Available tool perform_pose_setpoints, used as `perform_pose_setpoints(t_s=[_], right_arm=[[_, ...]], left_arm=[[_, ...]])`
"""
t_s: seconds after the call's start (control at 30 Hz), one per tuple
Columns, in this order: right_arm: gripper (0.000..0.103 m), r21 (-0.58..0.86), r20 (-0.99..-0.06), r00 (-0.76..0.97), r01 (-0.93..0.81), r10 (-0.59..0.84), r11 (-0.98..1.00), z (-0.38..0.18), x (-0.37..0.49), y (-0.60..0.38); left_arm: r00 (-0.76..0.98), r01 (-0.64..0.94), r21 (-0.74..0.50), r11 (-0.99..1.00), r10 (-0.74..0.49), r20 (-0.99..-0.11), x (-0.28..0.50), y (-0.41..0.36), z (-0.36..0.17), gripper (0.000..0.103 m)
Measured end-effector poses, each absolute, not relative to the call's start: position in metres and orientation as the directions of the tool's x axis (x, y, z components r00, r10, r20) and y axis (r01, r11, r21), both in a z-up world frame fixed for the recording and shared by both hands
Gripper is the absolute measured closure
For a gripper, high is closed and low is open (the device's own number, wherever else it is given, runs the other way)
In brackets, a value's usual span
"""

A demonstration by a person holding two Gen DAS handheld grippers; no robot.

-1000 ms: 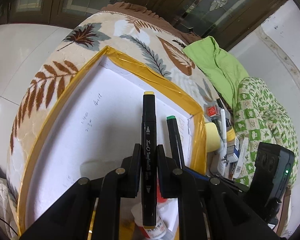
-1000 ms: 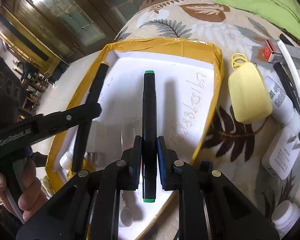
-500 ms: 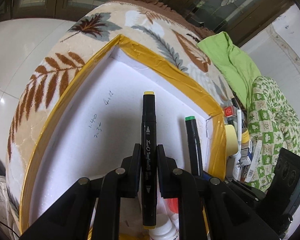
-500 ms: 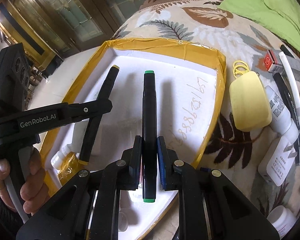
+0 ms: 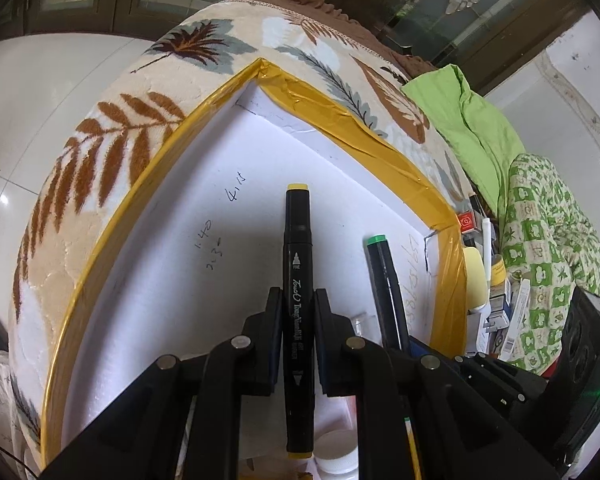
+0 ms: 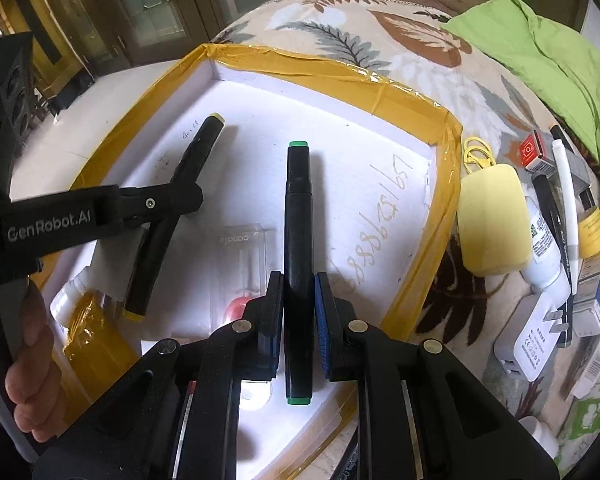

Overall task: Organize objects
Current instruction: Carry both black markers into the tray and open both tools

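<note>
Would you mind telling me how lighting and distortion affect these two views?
Left wrist: fisheye bows the tray's taped rim; the yellow-capped marker shadows white foam. Right wrist: glare on the tape; soft shadow beside the green-capped marker.

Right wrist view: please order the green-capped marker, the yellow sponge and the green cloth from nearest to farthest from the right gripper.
1. green-capped marker: held in the right gripper, over the tray.
2. yellow sponge: right of the tray.
3. green cloth: far right, at the back.

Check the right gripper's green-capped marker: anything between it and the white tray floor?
Partly. A clear blister pack lies on the tray floor just left of the green-capped marker. The bare floor ahead and right looks free.
</note>
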State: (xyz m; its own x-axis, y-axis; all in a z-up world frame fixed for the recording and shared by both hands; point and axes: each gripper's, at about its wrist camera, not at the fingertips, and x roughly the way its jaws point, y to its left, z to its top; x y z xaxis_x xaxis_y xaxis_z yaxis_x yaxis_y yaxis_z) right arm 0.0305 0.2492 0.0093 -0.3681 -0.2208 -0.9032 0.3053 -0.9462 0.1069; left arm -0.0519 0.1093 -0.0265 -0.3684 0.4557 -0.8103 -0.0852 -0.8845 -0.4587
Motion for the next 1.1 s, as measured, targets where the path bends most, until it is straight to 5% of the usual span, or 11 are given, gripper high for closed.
perform_pose_setpoints(t_s=[0.13, 0.2, 0.27, 0.33, 0.7, 0.97, 1.1], right_arm=[[0.087, 0.094, -0.907, -0.367, 0.303, -0.207, -0.948, 0.008, 0.028, 0.247], [0.080, 0.133, -0.904, -0.352, 0.309, -0.243, -0.942, 0.009, 0.028, 0.249], [0.068, 0.225, -0.887, -0.320, 0.326, -0.332, -0.918, 0.013, 0.029, 0.253], [0.054, 0.323, -0.855, -0.303, 0.322, -0.421, -0.890, 0.020, 0.033, 0.263], [0.050, 0.503, -0.741, -0.283, 0.368, -0.609, -0.782, 0.042, 0.087, 0.301], [0.050, 0.464, -0.754, -0.298, 0.390, -0.586, -0.795, 0.054, 0.128, 0.344], [0.050, 0.448, -0.773, -0.319, 0.338, -0.548, -0.828, 0.047, 0.152, 0.393]], left_arm=[[-0.370, -0.061, -0.477, -0.877, 0.463, -0.805, -0.049, 0.106, -0.027, 0.088], [-0.358, -0.017, -0.537, -0.843, 0.507, -0.784, -0.047, 0.099, -0.028, 0.079], [-0.390, 0.004, -0.582, -0.813, 0.535, -0.749, -0.038, 0.094, -0.022, 0.041], [-0.448, 0.016, -0.571, -0.821, 0.504, -0.738, -0.027, 0.092, -0.011, 0.022], [-0.545, -0.018, -0.629, -0.777, 0.535, -0.645, 0.060, 0.114, 0.022, 0.022], [-0.496, -0.016, -0.679, -0.734, 0.596, -0.632, 0.106, 0.167, 0.015, 0.022], [-0.432, -0.135, -0.591, -0.795, 0.584, -0.687, 0.125, 0.214, 0.017, 0.022]])
